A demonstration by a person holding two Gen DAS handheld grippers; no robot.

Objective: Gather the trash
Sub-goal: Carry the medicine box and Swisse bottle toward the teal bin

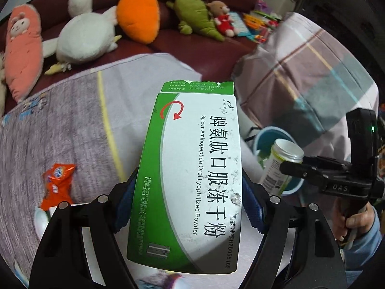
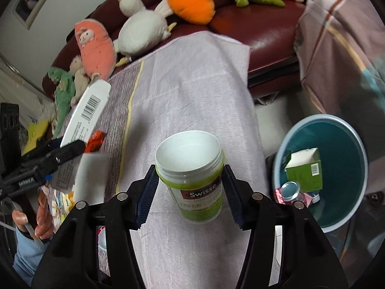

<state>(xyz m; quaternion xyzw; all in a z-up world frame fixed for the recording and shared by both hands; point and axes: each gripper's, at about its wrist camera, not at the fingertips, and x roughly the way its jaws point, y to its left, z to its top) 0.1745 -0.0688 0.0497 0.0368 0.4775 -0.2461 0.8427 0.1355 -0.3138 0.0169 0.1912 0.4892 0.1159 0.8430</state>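
A dark red sofa (image 1: 211,41) runs across twelve o'clock in both views, loaded with plush toys: a white goose (image 1: 84,38), an orange carrot (image 1: 138,16), a pink one (image 1: 21,48) at ten; below it a lilac cloth (image 2: 192,84) covers the work surface, with a plaid cover (image 1: 312,72) at two o'clock. The teal bin (image 2: 336,144) sits at three o'clock in the right wrist view, already holding a green carton (image 2: 305,171) and what looks like a small lidded jar, blurred; in the left view only its rim shows, behind the bottle. The left gripper (image 1: 190,207) is clenched on a green-and-white medicine box (image 1: 192,168), which blocks the centre of its view; the right gripper (image 2: 187,192) grasps an open white Swisse bottle (image 2: 192,175), its pads pressing both sides. An orange wrapper (image 1: 57,183) lies on the cloth at eight o'clock in the left view, well apart from the bin.
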